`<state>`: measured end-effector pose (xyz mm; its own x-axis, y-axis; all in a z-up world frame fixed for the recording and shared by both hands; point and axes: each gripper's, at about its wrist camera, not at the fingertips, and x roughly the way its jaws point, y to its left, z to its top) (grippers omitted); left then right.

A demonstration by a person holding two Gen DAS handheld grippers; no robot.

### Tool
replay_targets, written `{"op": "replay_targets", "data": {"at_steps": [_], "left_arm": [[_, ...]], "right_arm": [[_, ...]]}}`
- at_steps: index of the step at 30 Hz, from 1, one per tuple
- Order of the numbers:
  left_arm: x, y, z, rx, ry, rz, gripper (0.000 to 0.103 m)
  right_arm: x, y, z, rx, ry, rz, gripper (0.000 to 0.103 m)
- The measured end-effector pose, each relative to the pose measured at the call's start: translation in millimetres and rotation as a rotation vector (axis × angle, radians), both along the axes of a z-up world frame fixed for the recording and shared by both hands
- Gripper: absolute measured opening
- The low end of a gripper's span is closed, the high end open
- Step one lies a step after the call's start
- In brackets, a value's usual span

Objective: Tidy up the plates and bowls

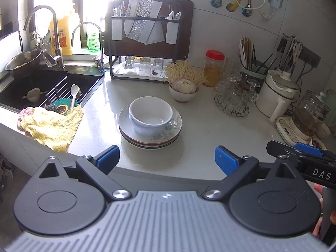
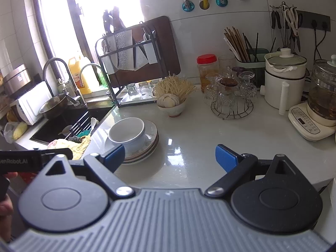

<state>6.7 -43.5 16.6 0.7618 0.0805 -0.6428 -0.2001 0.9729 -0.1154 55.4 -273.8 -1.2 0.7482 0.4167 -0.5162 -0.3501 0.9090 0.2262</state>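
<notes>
- My left claw (image 1: 167, 160) stands wide, blue pads far apart with nothing between them, hanging above the near edge of the white tabletop (image 1: 210, 126).
- My right claw (image 2: 170, 156) is also spread wide and empty; its left pad shows in front of the near rim of the plates, and I cannot tell whether it touches them.
- From the left wrist view, the right claw's dark body comes in at the far right edge, beside my own right pad.
- The stack of plates (image 1: 150, 141) sits on the tabletop just beyond my left claw, roughly centred between its pads.
- Stacked white bowls (image 1: 150, 115) stand upright on the top plate; I count at least two, nested.
- Seen from the right wrist, the plates (image 2: 147, 147) and bowls (image 2: 128, 134) lie to the left, near the sink (image 2: 63, 126).
- A yellow cloth (image 1: 52, 126) drapes over the sink's near corner, left of the plates.
- Farther back, a small bowl of garlic and noodles (image 1: 183, 84) stands on the tabletop, well apart from the stack.
- To the right, upturned glasses rest on a wire rack (image 1: 235, 98), with a white pot (image 1: 277, 92) beyond them.
</notes>
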Motion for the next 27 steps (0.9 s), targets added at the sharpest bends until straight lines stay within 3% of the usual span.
{"op": "replay_targets", "data": {"at_steps": [27], "left_arm": [[-1.0, -8.0, -5.3, -0.009, 0.015, -0.052, 0.1]], "right_arm": [[-4.5, -2.7, -1.5, -0.021, -0.021, 0.016, 0.094]]}}
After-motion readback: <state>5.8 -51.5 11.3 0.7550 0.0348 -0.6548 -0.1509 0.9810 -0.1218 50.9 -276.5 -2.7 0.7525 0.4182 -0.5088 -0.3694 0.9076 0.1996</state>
